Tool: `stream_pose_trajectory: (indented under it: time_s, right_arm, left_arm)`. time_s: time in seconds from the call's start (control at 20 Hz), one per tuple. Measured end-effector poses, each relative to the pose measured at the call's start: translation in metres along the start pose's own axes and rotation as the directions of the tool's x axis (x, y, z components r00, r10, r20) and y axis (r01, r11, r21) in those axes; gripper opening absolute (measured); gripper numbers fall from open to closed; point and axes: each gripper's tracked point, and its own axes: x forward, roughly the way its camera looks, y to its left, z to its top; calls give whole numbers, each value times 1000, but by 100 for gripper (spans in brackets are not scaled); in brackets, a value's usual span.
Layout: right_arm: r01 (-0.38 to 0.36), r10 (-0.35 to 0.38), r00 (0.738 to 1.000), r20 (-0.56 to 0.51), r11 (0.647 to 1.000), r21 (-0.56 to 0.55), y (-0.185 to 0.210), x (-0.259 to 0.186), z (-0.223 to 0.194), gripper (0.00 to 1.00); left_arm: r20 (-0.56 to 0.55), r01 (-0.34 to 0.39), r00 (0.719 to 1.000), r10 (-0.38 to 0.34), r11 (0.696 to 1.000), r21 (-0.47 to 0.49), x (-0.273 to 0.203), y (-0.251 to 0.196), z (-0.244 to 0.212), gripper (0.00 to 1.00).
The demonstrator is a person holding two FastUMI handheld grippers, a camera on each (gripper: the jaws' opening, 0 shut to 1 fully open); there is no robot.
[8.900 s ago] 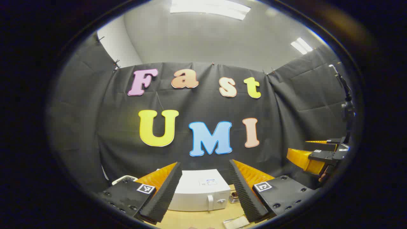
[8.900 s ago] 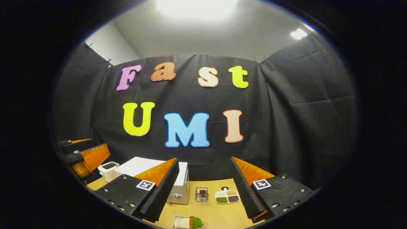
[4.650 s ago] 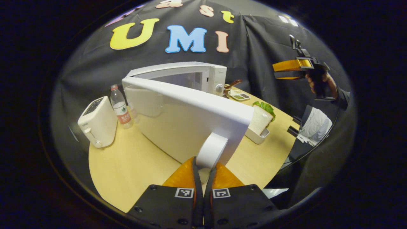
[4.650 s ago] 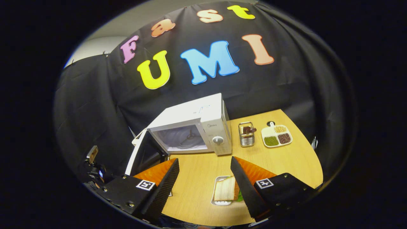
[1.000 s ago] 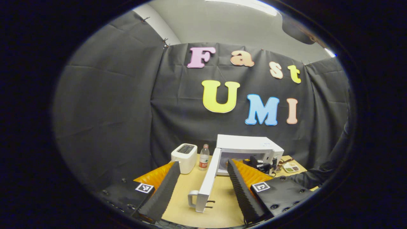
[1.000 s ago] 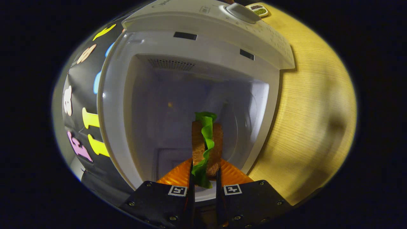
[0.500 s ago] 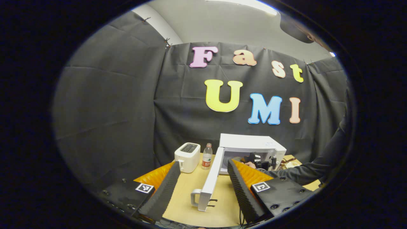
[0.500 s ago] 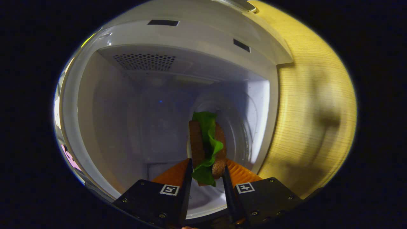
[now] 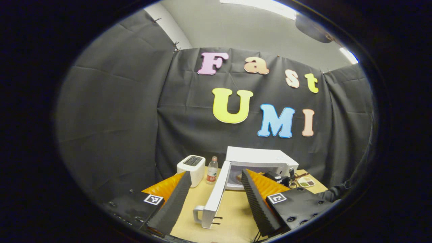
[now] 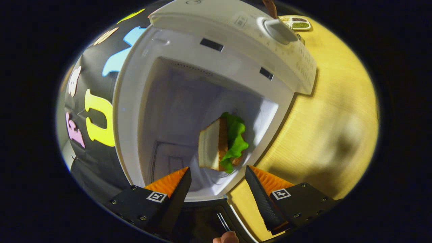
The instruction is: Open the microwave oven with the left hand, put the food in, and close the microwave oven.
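The sandwich (image 10: 221,143) sits inside the microwave (image 10: 209,101), standing on edge near the front of the cavity with its lettuce toward the table (image 10: 334,111) side, and the right gripper (image 10: 217,189) hangs just outside the opening with its jaws spread wide and nothing between them. By my reading the putting-in step is done, and what remains is closing up. In the left gripper view the door (image 9: 216,194) stands swung well out, edge-on, its handle (image 9: 197,216) at the near end; the left gripper (image 9: 214,199) is released too, fingers wide apart, holding nothing, with the door showing between them but farther off. The right gripper (image 9: 278,177) shows near the cavity mouth there, so it looks due to clear the door's sweep first. The next move then calls for the left gripper to reach the door's outer face or handle and swing it round until it latches. A toaster (image 9: 190,168) and bottle (image 9: 212,170) stand beside the microwave, behind the door.
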Motion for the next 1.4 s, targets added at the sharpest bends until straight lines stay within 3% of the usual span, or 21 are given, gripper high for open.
stream_pose_trajectory:
  time_s: [0.2, 0.35, 0.5, 0.6, 0.7, 0.75, 0.8, 0.85, 1.05, 1.25, 1.4]
  right_arm:
    - [-7, 7, 1000, 1, 979, -206, -7, -37, 13, 97]
    - [-11, 11, 1000, -4, 883, -468, -8, -65, 25, 97]
    - [-25, 56, 998, 26, 750, -661, 12, -103, 43, 97]
    - [-16, 138, 986, 92, 632, -775, 41, -141, 66, 97]
    - [43, 219, 961, 171, 492, -869, 69, -184, 88, 96]
    - [66, 258, 945, 199, 448, -892, 82, -205, 96, 96]
    - [83, 286, 932, 223, 428, -900, 93, -224, 101, 96]
    - [96, 301, 923, 239, 421, -902, 100, -242, 106, 96]
    - [137, 322, 903, 283, 409, -902, 117, -310, 120, 96]
    - [195, 359, 860, 362, 423, -885, 125, -358, 138, 96]
    - [202, 354, 856, 377, 442, -874, 125, -372, 143, 96]
  left_arm:
    - [10, 4, 1000, -4, 1000, 4, 3, -1, -1, 94]
    - [13, -18, 1000, 18, 1000, -15, 11, 6, -10, 96]
    - [16, -35, 999, 35, 999, -28, 19, 12, -18, 94]
    - [19, -55, 998, 56, 998, -18, 24, 17, -18, 96]
    - [21, -63, 998, 64, 998, -7, 28, 20, -21, 96]
    - [19, -65, 998, 65, 998, -2, 32, 20, -21, 99]
    - [21, -63, 998, 63, 998, 0, 34, 20, -21, 94]
    - [24, -58, 998, 58, 998, 1, 36, 19, -19, 96]
    - [45, -49, 998, 47, 998, 45, 45, 14, -14, 94]
    - [83, -30, 996, 23, 996, 89, 49, 6, -2, 96]
    - [77, -18, 997, 11, 995, 99, 49, 4, -5, 96]
